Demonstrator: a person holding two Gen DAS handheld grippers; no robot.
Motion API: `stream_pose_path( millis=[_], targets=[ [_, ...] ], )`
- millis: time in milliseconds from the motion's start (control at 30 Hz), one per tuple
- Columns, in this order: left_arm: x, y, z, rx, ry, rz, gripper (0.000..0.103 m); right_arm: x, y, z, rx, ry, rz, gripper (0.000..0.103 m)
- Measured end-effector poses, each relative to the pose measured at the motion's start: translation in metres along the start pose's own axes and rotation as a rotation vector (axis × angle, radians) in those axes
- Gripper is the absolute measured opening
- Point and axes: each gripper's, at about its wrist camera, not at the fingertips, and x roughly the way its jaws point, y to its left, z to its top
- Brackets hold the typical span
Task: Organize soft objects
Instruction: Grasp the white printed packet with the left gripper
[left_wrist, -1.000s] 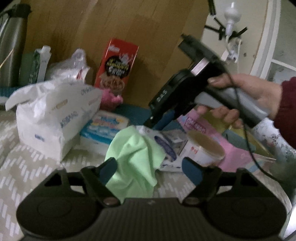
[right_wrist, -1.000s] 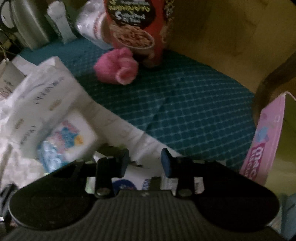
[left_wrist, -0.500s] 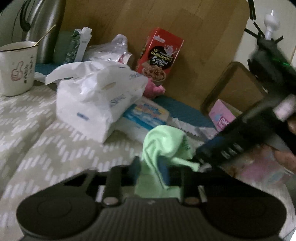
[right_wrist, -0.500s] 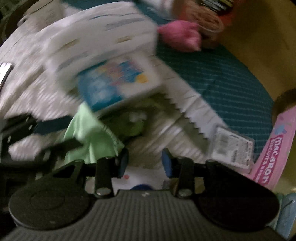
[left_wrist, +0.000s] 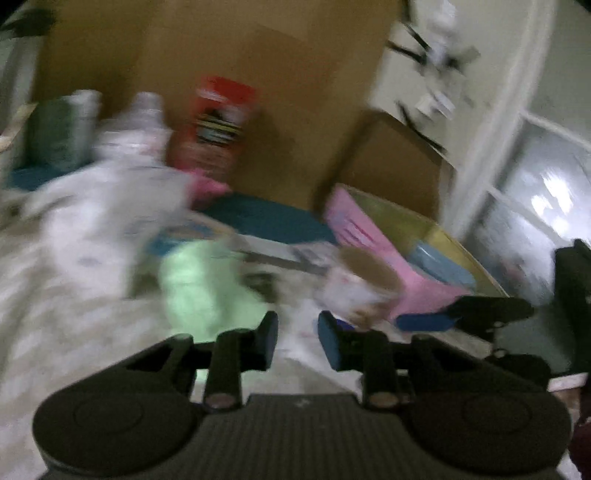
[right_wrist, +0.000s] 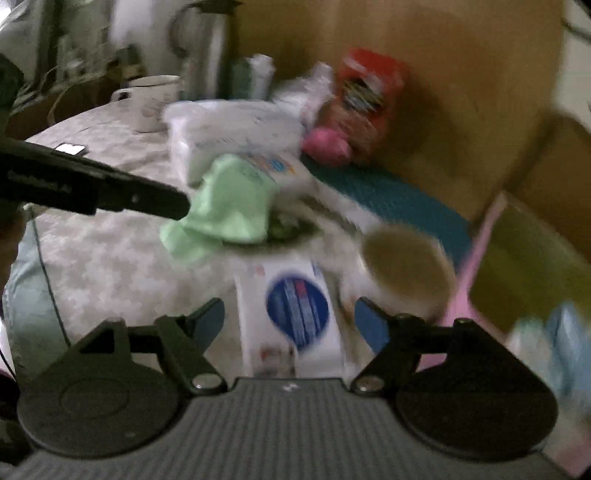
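Observation:
A light green cloth (right_wrist: 229, 206) lies bunched on the patterned tablecloth against a blue-and-white packet. In the right wrist view my left gripper (right_wrist: 181, 205) touches the cloth's left edge. Its jaws are opening with a narrow gap. In the left wrist view that gap on the left gripper (left_wrist: 297, 334) shows only table, and the green cloth (left_wrist: 195, 284) sits left of the left finger. My right gripper (right_wrist: 290, 312) is opening wide. A white packet with a round blue label (right_wrist: 299, 306) lies ahead between its fingers, untouched. A pink soft thing (right_wrist: 327, 142) rests by the red box.
A white tissue pack (right_wrist: 229, 125), a red cereal box (right_wrist: 369, 92), a mug (right_wrist: 153, 99) and a steel flask (right_wrist: 207, 44) stand behind. A brown-lidded tub (right_wrist: 406, 266) and an open pink box (left_wrist: 369, 236) are to the right. A teal mat (right_wrist: 388, 195) lies by the wooden wall.
Half a second ago the left gripper was shut on the green cloth; now the cloth lies beside its left finger. The right gripper swung round over the white packet and spread wide.

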Motion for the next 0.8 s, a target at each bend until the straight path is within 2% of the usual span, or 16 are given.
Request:
stream_pose_path(
  millis=[100, 133, 167, 200, 267, 367, 433, 467, 567, 667, 800],
  targets=[
    [0.037, -0.015, 0.005, 0.061, 0.082, -0.008, 0.036, 0.006, -0.014, -0.014, 0.133, 0.026, 0.024, 0.08],
    [0.047, -0.017, 0.006, 0.073, 0.102, 0.002, 0.049, 0.007, -0.013, -0.019, 0.153, 0.023, 0.019, 0.082],
    [0.056, -0.018, 0.006, 0.08, 0.117, 0.031, 0.054, 0.008, -0.013, -0.022, 0.164, 0.016, 0.013, 0.084],
    [0.065, -0.018, 0.006, 0.084, 0.133, 0.06, 0.054, 0.008, -0.012, -0.025, 0.174, 0.008, 0.014, 0.085],
    [0.074, -0.019, 0.003, 0.073, 0.181, 0.052, 0.05, 0.014, -0.007, -0.03, 0.188, 0.012, 0.041, 0.085],
    [0.072, -0.031, -0.004, 0.098, 0.181, 0.052, 0.045, 0.016, 0.001, -0.038, 0.16, -0.008, 0.018, 0.083],
    [0.07, -0.041, -0.008, 0.098, 0.197, 0.051, 0.045, 0.011, -0.002, -0.045, 0.171, -0.036, 0.011, 0.075],
    [0.069, -0.046, -0.011, 0.096, 0.208, 0.044, 0.044, 0.008, -0.006, -0.05, 0.183, -0.047, 0.006, 0.068],
    [0.071, -0.065, -0.018, 0.103, 0.237, 0.006, 0.043, -0.004, -0.021, -0.064, 0.229, -0.066, -0.021, 0.06],
    [0.079, -0.091, -0.025, 0.136, 0.265, -0.03, 0.043, -0.02, -0.033, -0.085, 0.258, -0.086, -0.053, 0.055],
    [0.095, -0.131, -0.032, 0.198, 0.295, -0.075, 0.043, -0.043, -0.04, -0.113, 0.262, -0.107, -0.142, 0.056]
  ],
)
